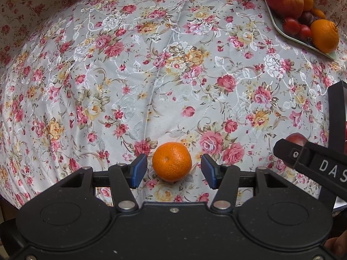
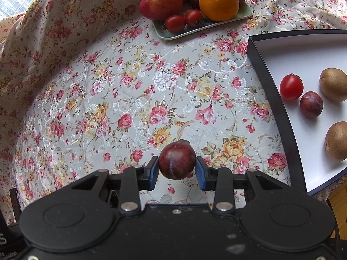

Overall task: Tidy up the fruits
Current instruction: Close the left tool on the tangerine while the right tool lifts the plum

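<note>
my left gripper [image 1: 172,170] spread wide either side of a mandarin [image 1: 172,161] resting on the floral cloth [image 1: 130,75], pads clear of it, my right gripper [image 2: 176,172] pinching a dark plum [image 2: 177,160] above the cloth, beside the white tray [image 2: 279,119]

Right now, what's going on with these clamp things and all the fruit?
A person is sorting fruit with two hand-held grippers. The right gripper has a dark plum pinched between its fingers, above the flowered tablecloth. The left gripper is open around a small orange lying on the cloth, fingers not touching it. A green plate holds more fruit, and a white tray holds a tomato, a plum and two kiwis.
</note>
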The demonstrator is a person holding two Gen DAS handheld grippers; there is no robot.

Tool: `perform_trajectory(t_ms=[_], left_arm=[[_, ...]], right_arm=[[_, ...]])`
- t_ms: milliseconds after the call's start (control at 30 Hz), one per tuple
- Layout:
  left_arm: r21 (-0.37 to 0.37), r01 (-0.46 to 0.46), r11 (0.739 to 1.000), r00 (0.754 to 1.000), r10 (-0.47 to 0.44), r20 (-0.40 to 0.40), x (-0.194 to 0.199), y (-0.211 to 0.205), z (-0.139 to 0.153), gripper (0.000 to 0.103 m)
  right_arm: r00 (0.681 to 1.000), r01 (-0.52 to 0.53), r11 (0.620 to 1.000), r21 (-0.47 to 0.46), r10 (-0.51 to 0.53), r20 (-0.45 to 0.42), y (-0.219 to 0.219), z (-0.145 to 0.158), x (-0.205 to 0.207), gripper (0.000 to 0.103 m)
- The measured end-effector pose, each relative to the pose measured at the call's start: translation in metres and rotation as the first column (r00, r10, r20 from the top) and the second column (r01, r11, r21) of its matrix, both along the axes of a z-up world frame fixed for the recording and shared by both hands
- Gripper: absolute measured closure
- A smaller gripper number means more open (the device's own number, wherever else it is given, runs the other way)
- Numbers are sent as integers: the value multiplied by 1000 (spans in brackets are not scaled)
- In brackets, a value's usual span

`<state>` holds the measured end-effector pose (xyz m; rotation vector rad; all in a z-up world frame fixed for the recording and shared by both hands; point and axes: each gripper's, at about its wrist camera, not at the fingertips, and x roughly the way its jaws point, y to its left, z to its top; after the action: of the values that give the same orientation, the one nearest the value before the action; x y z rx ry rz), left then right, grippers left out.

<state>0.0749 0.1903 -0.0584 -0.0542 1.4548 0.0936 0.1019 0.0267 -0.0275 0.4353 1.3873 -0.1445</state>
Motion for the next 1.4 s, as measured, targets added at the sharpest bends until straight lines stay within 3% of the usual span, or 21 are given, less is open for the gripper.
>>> perform_trajectory(t_ms=[167,267,633,900,1100,1400], left_arm=[[-34,-31,999,999,29,-40,0,5,-10,44],[-20,-31,999,999,30,-34,-2,6,-12,55],[11,5,1000,999,-5,42,2,-5,2,55],[13,-16,1000,1000,16,3,5,-5,-14,54],[24,-18,1000,1000,18,17,8,-6,-15,51],[24,-16,1000,999,15,47,13,-19,-7,55]], right_arm=[[1000,0,1000,3,0,9,-3,3,0,65],[1000,-2,1000,7,2,10,-3,4,-1,65],[999,15,999,33,-16,32,-12,14,-2,65],[999,24,999,46,-26,34,-16,17,-3,65],[999,21,998,56,-22,30,-17,16,-4,65],[998,39,997,59,-41,40,-27,19,-5,65]])
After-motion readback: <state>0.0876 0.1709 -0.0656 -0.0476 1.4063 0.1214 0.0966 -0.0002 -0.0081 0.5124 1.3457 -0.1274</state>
